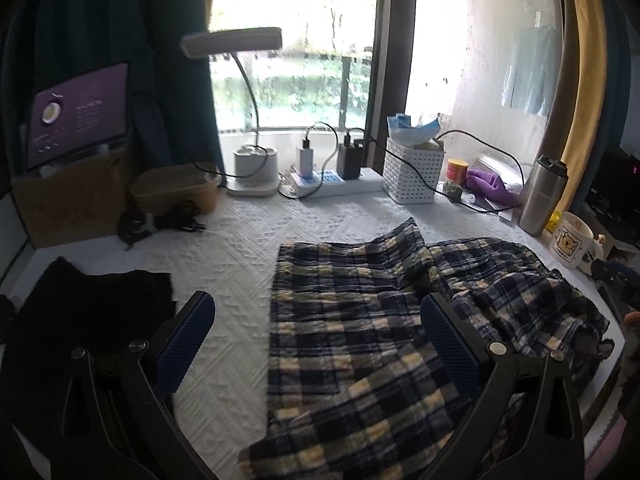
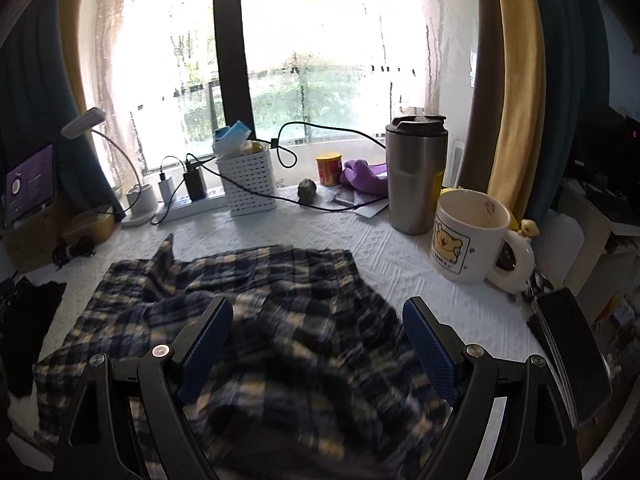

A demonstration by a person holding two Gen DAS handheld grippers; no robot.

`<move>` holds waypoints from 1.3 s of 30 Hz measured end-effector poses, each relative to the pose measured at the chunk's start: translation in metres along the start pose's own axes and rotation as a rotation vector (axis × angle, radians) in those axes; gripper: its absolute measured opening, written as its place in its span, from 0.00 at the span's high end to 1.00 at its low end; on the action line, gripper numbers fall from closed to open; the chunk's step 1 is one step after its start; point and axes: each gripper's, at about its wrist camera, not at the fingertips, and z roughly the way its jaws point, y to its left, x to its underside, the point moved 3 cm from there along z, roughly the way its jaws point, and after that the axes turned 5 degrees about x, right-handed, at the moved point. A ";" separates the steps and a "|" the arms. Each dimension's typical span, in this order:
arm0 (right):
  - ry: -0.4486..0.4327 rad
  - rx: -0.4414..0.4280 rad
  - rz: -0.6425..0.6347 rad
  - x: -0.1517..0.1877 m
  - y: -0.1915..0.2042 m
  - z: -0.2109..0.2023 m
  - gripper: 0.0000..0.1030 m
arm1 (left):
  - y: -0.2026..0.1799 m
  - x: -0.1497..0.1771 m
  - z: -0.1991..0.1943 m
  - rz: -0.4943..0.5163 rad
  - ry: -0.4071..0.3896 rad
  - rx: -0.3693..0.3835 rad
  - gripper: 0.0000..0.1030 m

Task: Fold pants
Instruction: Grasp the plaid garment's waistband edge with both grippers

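Navy and cream plaid pants (image 1: 360,332) lie rumpled on the white quilted table cover (image 1: 224,256), one corner bunched up at the far side. My left gripper (image 1: 316,312) hovers open above their left part, its blue pads wide apart with nothing between them. In the right wrist view the same plaid pants (image 2: 280,320) spread under my right gripper (image 2: 318,316), which is also open and holds nothing. The cloth near the right gripper looks blurred.
A black garment (image 1: 80,312) lies at the left. A desk lamp (image 1: 252,168), power strip (image 1: 332,180), white basket (image 1: 412,172) and cables stand along the window. A steel tumbler (image 2: 416,176), a bear mug (image 2: 468,240) and a dark phone (image 2: 572,344) sit at the right.
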 end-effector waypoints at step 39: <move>0.327 -0.150 -0.128 -0.017 0.014 0.203 0.30 | 0.002 -0.001 0.182 0.154 0.337 0.092 0.63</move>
